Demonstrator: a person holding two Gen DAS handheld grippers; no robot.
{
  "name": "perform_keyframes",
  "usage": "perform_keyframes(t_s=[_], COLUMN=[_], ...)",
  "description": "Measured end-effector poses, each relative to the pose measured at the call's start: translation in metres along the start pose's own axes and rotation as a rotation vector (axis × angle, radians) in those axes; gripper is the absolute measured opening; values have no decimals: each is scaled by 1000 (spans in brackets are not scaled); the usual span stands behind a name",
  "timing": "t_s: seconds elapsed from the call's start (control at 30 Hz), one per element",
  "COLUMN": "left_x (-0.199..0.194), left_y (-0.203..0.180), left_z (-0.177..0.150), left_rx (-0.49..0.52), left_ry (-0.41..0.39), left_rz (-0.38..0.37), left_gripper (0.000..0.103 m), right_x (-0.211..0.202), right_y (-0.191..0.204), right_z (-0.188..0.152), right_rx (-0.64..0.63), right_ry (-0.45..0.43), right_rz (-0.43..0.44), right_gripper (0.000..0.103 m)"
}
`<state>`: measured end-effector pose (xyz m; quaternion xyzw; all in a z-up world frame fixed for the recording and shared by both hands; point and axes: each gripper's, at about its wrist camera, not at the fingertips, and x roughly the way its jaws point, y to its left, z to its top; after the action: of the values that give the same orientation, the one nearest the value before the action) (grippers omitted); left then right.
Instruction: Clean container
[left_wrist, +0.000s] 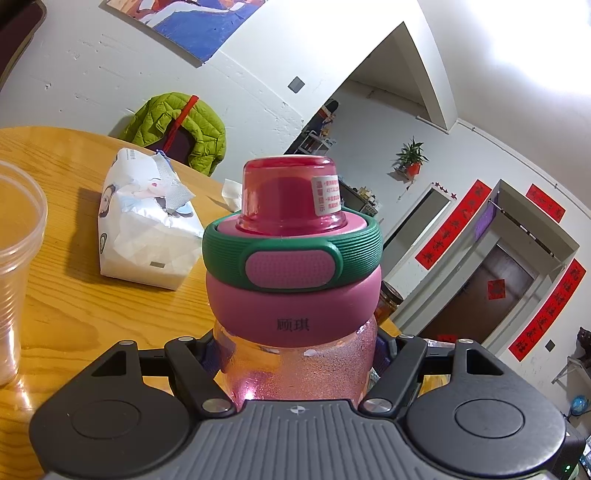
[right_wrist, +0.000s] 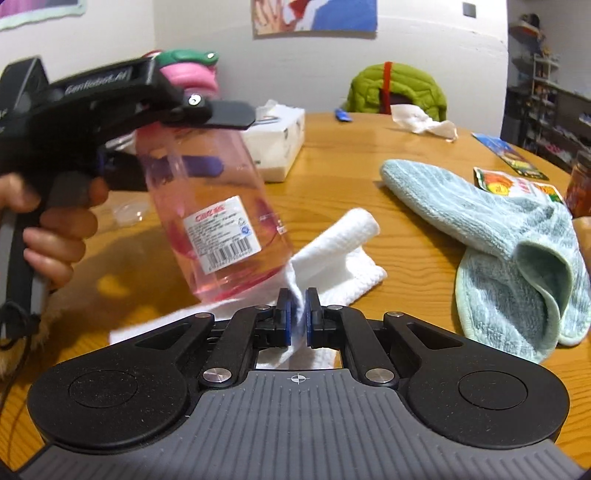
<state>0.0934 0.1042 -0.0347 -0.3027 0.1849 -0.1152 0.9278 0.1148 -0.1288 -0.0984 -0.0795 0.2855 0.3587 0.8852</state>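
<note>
A clear pink water bottle (left_wrist: 295, 354) with a pink and green lid (left_wrist: 291, 251) is held in my left gripper (left_wrist: 295, 350), jaws shut on its body just under the lid. In the right wrist view the bottle (right_wrist: 218, 206) hangs tilted above the wooden table (right_wrist: 406, 236), held by the left gripper (right_wrist: 184, 129). My right gripper (right_wrist: 298, 306) is shut on a white cloth (right_wrist: 332, 254), which lies by the bottle's base.
A light blue towel (right_wrist: 509, 251) lies at right, with snack packets (right_wrist: 517, 184) and a jar (right_wrist: 580, 184) beyond. A tissue pack (left_wrist: 147, 229) and clear plastic cups (left_wrist: 14, 266) stand at left. A green jacket (right_wrist: 399, 88) hangs on a chair behind the table.
</note>
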Motion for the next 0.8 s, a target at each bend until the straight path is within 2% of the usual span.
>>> perform_keyframes(t_s=[0.27, 0.47, 0.57, 0.63, 0.7, 0.8], left_x=[-12, -17, -14, -12, -10, -7], left_y=[19, 22, 21, 21, 21, 22], left_z=[-10, -13, -9, -7, -5, -1], left_rx=[-1, 10, 13, 15, 16, 18], left_ry=[-1, -1, -1, -1, -1, -1], left_rz=[-2, -3, -3, -3, -3, -3], left_gripper=[72, 72, 72, 72, 72, 72], right_x=[1, 3, -9, -14, -18, -15], right_y=[14, 39, 51, 55, 55, 43], right_z=[-1, -3, -8, -8, -9, -8], right_rx=[-56, -155, -200, -219, -213, -150], right_ry=[-2, 32, 10, -4, -2, 25], right_rz=[74, 201, 291, 317, 305, 223], right_gripper=[7, 8, 8, 8, 8, 7])
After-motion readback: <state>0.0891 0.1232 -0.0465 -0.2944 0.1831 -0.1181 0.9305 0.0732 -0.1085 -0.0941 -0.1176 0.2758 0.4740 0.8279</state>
